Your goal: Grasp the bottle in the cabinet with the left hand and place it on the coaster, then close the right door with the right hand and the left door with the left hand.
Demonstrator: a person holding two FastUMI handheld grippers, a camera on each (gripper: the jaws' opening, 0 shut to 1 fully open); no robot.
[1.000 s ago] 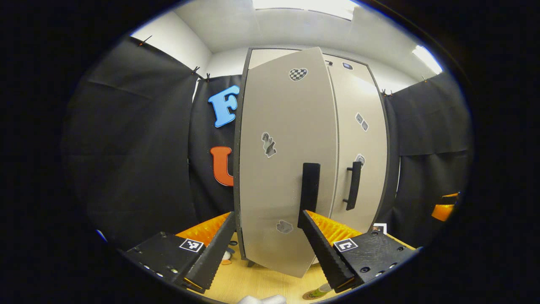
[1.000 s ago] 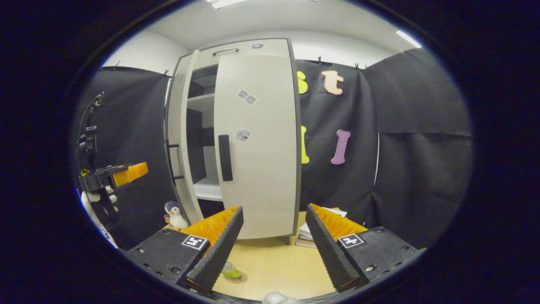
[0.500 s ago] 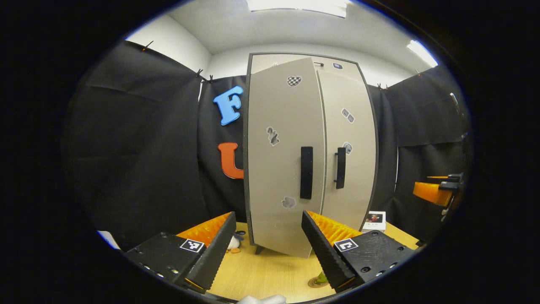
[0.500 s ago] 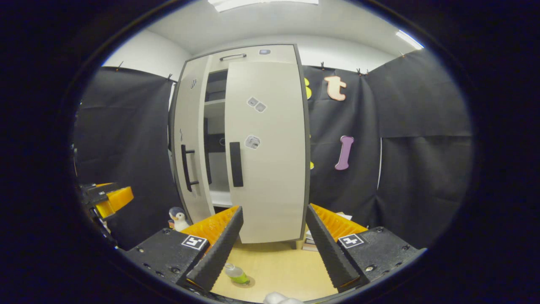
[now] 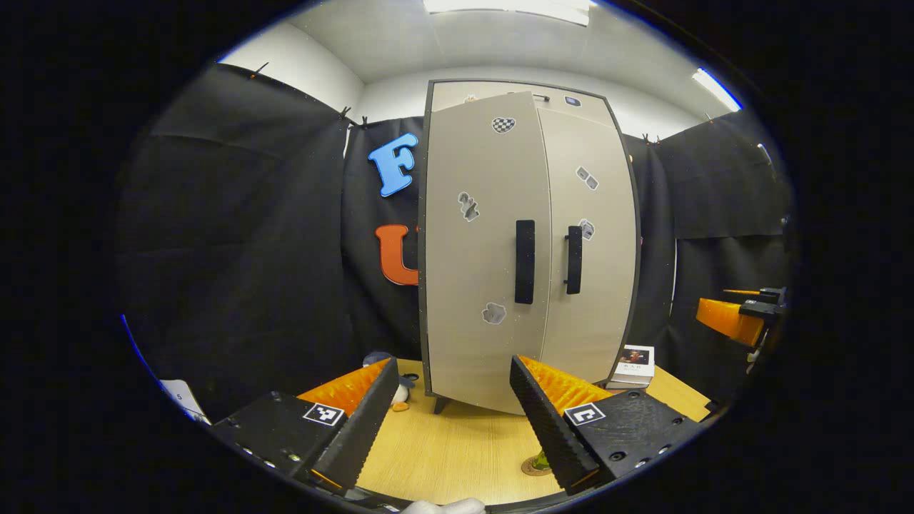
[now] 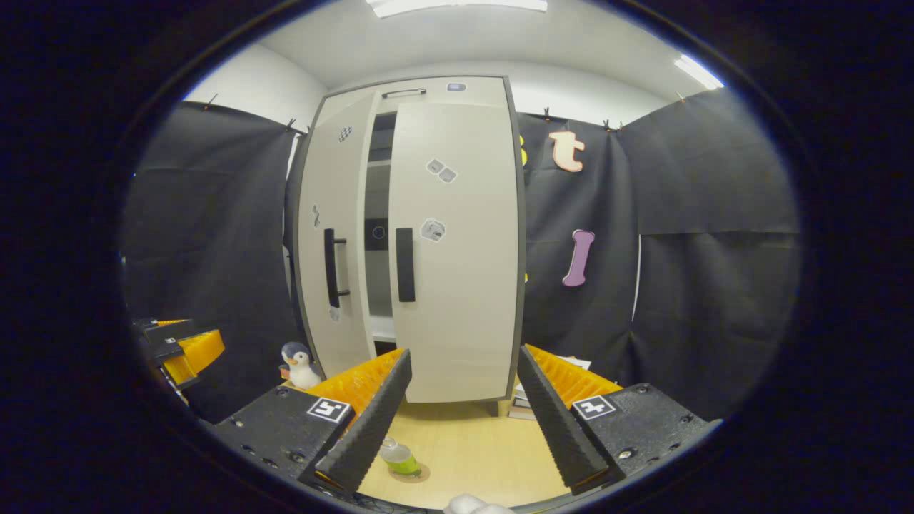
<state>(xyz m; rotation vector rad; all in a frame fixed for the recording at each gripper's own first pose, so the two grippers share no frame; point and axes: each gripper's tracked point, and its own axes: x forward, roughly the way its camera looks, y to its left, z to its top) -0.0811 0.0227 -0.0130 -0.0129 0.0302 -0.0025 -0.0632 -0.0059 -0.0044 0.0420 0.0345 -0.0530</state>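
Nearest, in the left gripper view, the left gripper has its fingers spread wide with nothing between them, hanging above the wooden tabletop. Likewise, in the right gripper view the right gripper has its two fingers spread apart and holds nothing.

On the tabletop, near its front edge, the bottle (clear, with green liquid) stands on the round coaster; it is partly hidden behind the right gripper's left finger. In the left gripper view only a sliver of the bottle and the coaster shows beside that gripper's right finger.

Farther back, toward the rear of the tabletop, stands the cabinet. Its right door lies flat against the frame. Its left door stands slightly ajar: the right gripper view shows a narrow gap between the two doors, with shelves visible inside. Each door carries a black vertical handle (the two handles sit close together).

Beside the cabinet's left foot stands a toy penguin. At the cabinet's right side lies a small stack of books, near the back right corner of the tabletop.

At the right margin of the left gripper view, the right gripper is seen side-on, well apart from the cabinet.
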